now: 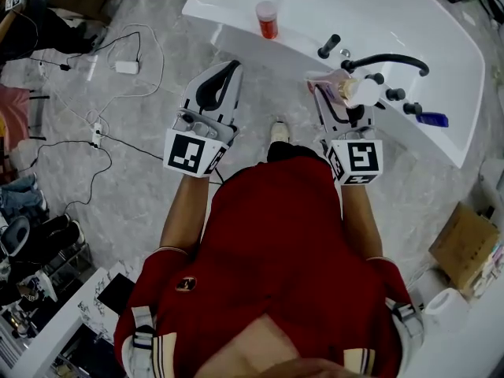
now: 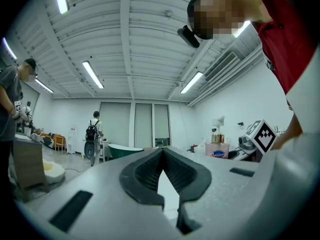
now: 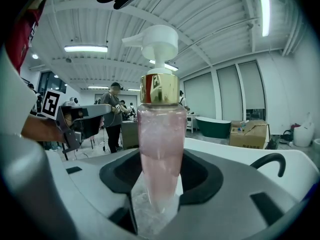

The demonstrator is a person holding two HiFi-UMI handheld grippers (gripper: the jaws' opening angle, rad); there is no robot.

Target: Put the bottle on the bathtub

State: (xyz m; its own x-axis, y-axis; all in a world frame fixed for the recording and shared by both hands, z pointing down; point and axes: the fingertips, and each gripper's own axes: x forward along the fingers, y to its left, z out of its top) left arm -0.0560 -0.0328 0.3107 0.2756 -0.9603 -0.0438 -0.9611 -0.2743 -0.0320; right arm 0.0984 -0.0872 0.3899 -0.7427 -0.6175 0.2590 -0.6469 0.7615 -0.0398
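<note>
Right gripper view shows the right gripper clamped low on the upright bottle, so its tall pump top may tip or snag the faucet just ahead on the bathtub.

The white bathtub worktop has a bare near edge towards its left corner. Rightwards, a black curved tap, black knobs and a small blue bottle block it.

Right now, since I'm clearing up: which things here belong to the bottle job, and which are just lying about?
In the job: pink pump bottle, held in the right tongs; white bathtub.
Lying about: red container on the tub rim, blue bottle by the black faucet, floor cables, cardboard box.
</note>
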